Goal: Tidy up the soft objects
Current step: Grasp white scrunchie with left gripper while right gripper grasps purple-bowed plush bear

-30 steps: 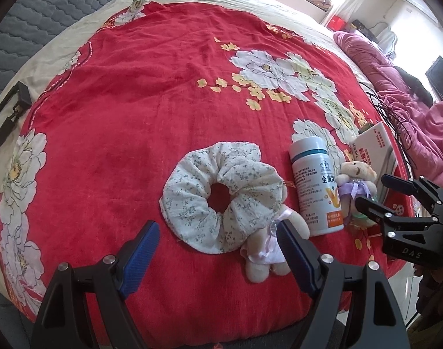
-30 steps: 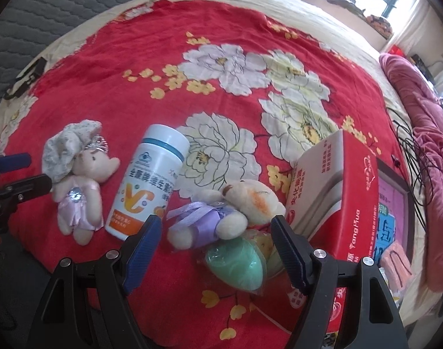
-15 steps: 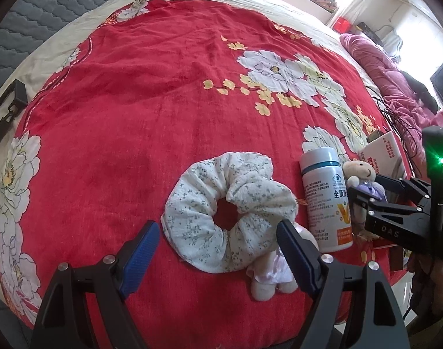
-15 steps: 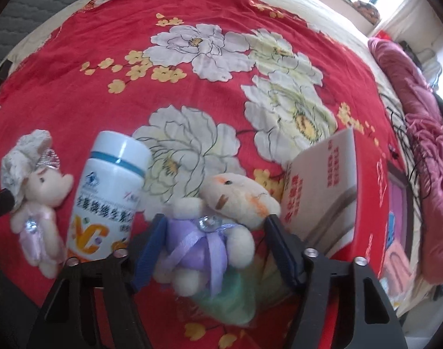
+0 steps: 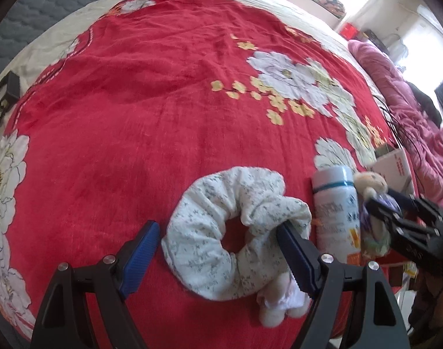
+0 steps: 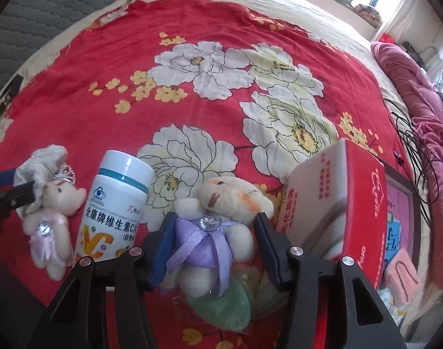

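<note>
Red floral blanket (image 5: 151,122): covers the bed; all items lie on its near edge.

Scrunchie (image 5: 230,232): white, small-print fabric ring, flat on the blanket. Left gripper (image 5: 221,250) spread wide around it; left finger just beside its outer edge, right finger (image 5: 294,253) over its right side. Not clamped.

Pink bear (image 6: 50,218): small plush in a pink dress, lying against the scrunchie, partly under it in the left view.

Bottle (image 6: 116,206): white vitamin bottle on its side, between the two bears.

Purple bear (image 6: 218,215): plush with purple ribbon and a gem, between the fingers of the right gripper (image 6: 212,241). Jaws narrowed to its body; the pads appear to touch its sides.

Green item (image 6: 221,305): soft-looking, under the purple bear; kind unclear.

Red box (image 6: 337,203): just right of the purple bear.
</note>
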`<state>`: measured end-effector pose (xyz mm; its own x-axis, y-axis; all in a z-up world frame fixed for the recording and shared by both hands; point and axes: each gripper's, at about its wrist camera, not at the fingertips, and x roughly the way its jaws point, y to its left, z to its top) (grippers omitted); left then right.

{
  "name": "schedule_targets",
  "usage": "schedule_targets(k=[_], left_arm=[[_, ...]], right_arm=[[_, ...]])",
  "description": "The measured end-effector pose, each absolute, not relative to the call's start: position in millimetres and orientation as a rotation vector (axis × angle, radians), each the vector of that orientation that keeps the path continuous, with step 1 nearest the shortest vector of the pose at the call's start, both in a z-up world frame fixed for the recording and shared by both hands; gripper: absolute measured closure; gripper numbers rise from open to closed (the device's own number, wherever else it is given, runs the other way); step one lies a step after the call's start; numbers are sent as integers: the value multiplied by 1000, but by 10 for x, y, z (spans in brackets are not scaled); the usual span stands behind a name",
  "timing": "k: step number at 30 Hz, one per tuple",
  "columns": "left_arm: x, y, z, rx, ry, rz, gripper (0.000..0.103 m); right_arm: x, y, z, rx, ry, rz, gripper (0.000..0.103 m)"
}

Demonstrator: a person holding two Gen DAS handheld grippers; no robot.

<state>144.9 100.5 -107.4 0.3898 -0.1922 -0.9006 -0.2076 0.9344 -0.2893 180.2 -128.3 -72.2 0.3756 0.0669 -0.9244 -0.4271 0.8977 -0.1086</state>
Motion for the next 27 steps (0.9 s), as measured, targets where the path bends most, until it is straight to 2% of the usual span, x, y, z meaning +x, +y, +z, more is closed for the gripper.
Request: schedule_targets(k=[7,8,9,10,12,14,15,27], left_arm=[[1546,1133,-1200,-451,1169,15,23],[1550,1138,-1206,-452,1166,17,29],[1555,1148,-1210,-449,1161,24,41],[1566,1157,-1209,-441,1153,30,49],[1580,1183,-1205,-451,1140,19,76],[1584,1195,-1197,-463,1142,3,90],[1581,1191,-1186,-458,1142,0,93],[1334,1032,-782,-410,1071,-36,96]], right_arm=[[1692,-1278,-625,-307,1144,373,49],[1684,-1270,-613,-302,1143,379,49],[1677,-1269,-606,-302,1142,381,49],[1668,-1258,-593,-303,1137,384,49],[1655,-1249,-576,-303,1132,392,50],[1633,-1246,-549,-297,1127,395,50],[1626,-1249,-531,-292,1122,398,50],[1464,-1302,-274,-230,1067,448,50]])
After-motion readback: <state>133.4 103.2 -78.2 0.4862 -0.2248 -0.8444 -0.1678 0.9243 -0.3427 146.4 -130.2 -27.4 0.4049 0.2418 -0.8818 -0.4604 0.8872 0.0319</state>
